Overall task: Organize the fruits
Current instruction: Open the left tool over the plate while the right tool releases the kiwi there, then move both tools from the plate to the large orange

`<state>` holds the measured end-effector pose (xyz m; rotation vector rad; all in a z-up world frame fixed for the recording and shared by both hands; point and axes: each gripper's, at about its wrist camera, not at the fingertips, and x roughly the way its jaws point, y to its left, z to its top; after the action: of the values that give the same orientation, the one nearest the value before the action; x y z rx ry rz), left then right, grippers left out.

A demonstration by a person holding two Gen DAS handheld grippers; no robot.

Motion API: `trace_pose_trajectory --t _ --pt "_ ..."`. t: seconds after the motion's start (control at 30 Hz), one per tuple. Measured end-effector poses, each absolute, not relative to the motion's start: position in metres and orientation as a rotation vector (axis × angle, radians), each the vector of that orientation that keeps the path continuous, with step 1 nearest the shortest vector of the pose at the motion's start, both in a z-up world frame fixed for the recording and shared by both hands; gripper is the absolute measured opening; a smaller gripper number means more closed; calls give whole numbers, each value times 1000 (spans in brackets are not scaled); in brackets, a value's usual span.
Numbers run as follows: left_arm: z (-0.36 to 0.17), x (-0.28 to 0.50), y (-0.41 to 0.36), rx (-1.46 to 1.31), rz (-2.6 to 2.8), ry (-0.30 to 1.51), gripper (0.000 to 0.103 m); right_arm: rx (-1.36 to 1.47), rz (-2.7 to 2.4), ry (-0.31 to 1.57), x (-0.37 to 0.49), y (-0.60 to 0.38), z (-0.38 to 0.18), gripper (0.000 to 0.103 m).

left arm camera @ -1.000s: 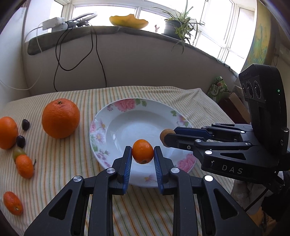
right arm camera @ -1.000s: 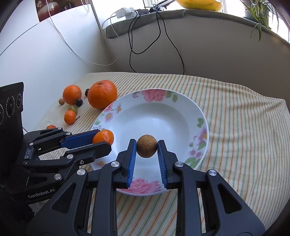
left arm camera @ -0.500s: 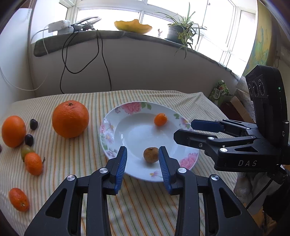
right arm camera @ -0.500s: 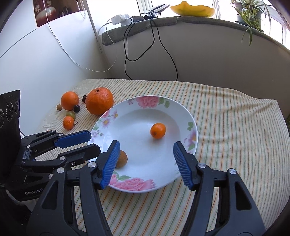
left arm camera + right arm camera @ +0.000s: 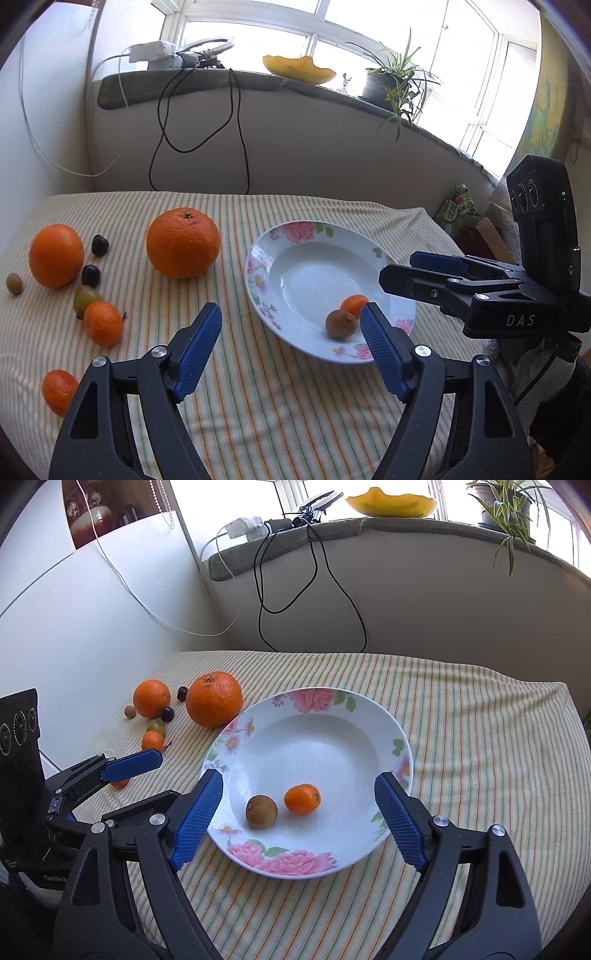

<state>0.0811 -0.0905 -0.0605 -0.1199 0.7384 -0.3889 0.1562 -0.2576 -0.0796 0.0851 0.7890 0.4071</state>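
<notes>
While both grippers' fingers spread wide, empty, near plate (image 5: pixel 384 716): kumquat (image 5: pixel 302 799) and brown fruit (image 5: pixel 261 811) inside, just beside each other; big orange (image 5: pixel 214 699) at plate's left rim.

A small orange kumquat (image 5: pixel 302 799) and a brown round fruit (image 5: pixel 261 811) are seen side by side in the floral plate (image 5: pixel 384 716). Two large oranges (image 5: pixel 183 247), dark grapes (image 5: pixel 99 245) and small kumquats (image 5: pixel 103 324) are scattered near the worktop's left edge.

Bright daylight from window (image 5: pixel 332 33) beyond tongs, panes blown out; soft shadows toward camera; strong fisheye bending, dark vignetted corners; sharp focus.
</notes>
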Motion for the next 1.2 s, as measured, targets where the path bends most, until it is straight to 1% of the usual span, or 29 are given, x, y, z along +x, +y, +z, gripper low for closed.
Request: trace_pose_trajectory --t 0.5,0.7,1.2 --pt "-51 95 -41 -185 -287 719 78 128 487 814 180 -240 -57 89" --pt "-52 106 -30 -216 -271 726 78 148 535 857 200 -226 -53 89" --pt "-67 140 -23 -262 -277 786 78 284 629 1027 270 -185 -74 89"
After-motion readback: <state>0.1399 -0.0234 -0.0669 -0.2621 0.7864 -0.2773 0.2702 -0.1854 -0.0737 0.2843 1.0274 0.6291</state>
